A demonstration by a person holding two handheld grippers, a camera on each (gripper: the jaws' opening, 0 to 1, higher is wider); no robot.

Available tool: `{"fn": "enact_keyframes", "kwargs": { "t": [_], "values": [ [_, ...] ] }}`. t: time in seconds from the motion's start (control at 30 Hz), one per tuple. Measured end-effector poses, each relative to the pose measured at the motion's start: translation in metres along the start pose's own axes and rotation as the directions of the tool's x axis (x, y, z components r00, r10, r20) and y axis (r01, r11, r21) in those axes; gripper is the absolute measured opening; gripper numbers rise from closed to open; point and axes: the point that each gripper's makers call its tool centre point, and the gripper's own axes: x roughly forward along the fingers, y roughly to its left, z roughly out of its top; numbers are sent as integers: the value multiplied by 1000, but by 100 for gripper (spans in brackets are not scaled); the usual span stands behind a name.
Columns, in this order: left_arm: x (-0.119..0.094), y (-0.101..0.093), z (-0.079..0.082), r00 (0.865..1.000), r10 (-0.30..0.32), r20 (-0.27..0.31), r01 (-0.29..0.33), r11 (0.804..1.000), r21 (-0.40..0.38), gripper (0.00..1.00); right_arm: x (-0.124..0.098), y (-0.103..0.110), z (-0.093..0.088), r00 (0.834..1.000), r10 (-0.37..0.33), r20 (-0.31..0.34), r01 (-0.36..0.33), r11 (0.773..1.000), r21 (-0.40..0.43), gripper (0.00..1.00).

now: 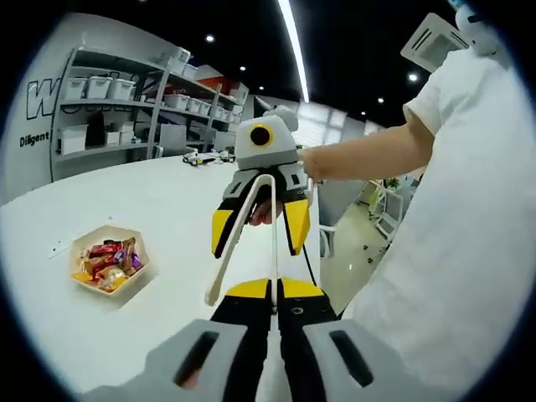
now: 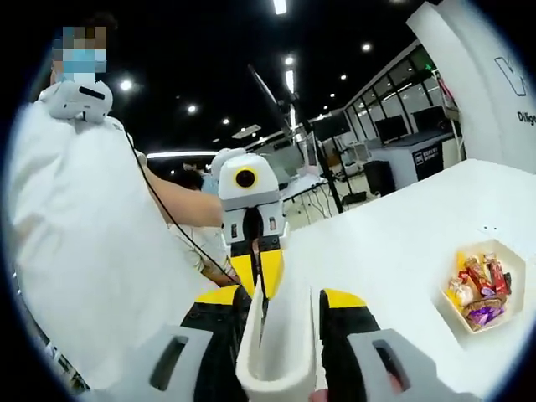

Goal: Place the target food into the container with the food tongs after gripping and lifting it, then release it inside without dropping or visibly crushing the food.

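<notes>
Two grippers holding white tongs [image 1: 251, 226] between them, tips toward left gripper [image 1: 273, 303]

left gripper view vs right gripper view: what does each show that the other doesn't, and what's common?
Left gripper view: storage shelves with bins, and both arms of the tongs splaying from the right gripper toward the fingers of the left gripper.
Right gripper view: desks with monitors, and the tongs' looped end between the right fingers.
Both: the white table, the snack container, the tongs, and a person in a white shirt.
</notes>
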Motion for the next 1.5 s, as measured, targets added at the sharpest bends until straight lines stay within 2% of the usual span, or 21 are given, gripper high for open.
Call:
{"fn": "enact_keyframes", "kwargs": {
  "t": [0.2,0.3,0.37,0.4,0.5,0.57,0.63,0.67,0.7,0.77,0.8,0.83,0.87,0.93,0.97,1.07,1.2,1.27,1.4,1.5],
  "values": [
    [-1,1,-4,1000,1,-31,0,1000,24,0,-3,-2,-10,994,-33,-102,28,998,-58,37],
    [-1,3,-6,998,6,-55,-4,999,42,0,-7,-6,-18,982,-66,-175,46,992,-115,38],
    [0,6,-13,995,15,-101,-8,997,70,0,-6,-3,-19,979,-67,-193,43,991,-126,39],
    [0,6,-14,994,16,-109,-7,997,75,0,-6,-3,-22,972,-76,-222,45,989,-143,39],
    [0,10,-18,991,26,-129,-15,996,83,0,-7,-6,-23,965,-96,-245,57,985,-163,39],
    [1,12,-21,989,33,-144,-21,996,89,0,-9,-10,-26,951,-124,-282,66,976,-207,38],
    [1,13,-28,982,39,-184,-19,994,108,0,-8,-10,-29,939,-135,-317,63,972,-228,39],
    [1,13,-30,979,42,-198,-20,993,113,0,-9,-12,-32,927,-148,-345,58,965,-256,38],
    [2,13,-31,976,45,-211,-19,992,124,0,-11,-15,-37,908,-173,-382,59,955,-292,38],
    [3,14,-34,973,50,-226,-21,991,131,0,-10,-16,-44,888,-177,-424,42,950,-309,37],
    [3,15,-34,973,52,-227,-22,991,133,0,-10,-15,-47,881,-177,-440,36,950,-311,36],
    [2,15,-34,972,52,-229,-22,991,133,0,-7,-14,-48,881,-177,-439,32,948,-317,35],
    [2,15,-34,972,53,-230,-22,991,135,0,-7,-14,-50,875,-181,-449,29,945,-325,33],
    [3,17,-36,967,61,-247,-25,989,145,0,-8,-17,-54,856,-199,-477,15,932,-362,30],
    [3,17,-38,965,63,-256,-26,989,149,0,-8,-18,-55,852,-203,-482,14,930,-368,28],
    [4,17,-37,963,64,-263,-24,988,151,0,-9,-22,-60,821,-235,-520,11,917,-398,27],
    [6,17,-41,953,74,-295,-24,985,171,0,-8,-28,-62,804,-263,-533,19,908,-418,22],
    [7,17,-42,950,73,-303,-21,985,174,0,-9,-34,-64,789,-292,-541,30,897,-441,18],
    [6,20,-45,945,81,-316,-27,985,170,0,-8,-35,-69,781,-291,-553,26,899,-438,16],
    [6,21,-47,941,84,-327,-27,984,176,0,-7,-37,-70,781,-290,-553,25,900,-436,15]
  ]
}}
